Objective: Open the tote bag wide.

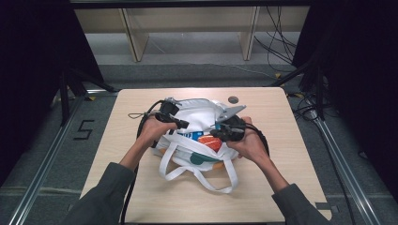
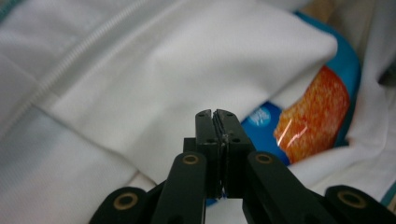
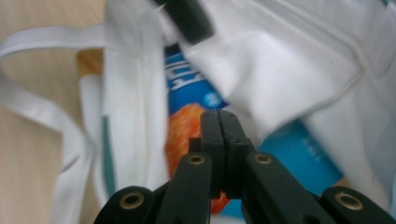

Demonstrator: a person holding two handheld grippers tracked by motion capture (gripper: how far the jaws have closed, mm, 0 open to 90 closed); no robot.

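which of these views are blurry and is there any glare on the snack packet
High view: evenly lit and fairly sharp, dark surroundings beyond the table. Left gripper view: white bag fabric soft, a thin glare streak on the orange and blue snack packet. Right gripper view: bag and packet smeared and out of focus, no clear glare.

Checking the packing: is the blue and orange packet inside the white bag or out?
Inside, partly: the blue and orange snack packet lies within the white fabric tote bag's open mouth, cloth covering its top.

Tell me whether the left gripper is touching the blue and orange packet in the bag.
Cannot tell. In the left gripper view the shut left gripper overlaps the packet in the bag, with no contact or gap plainly visible.
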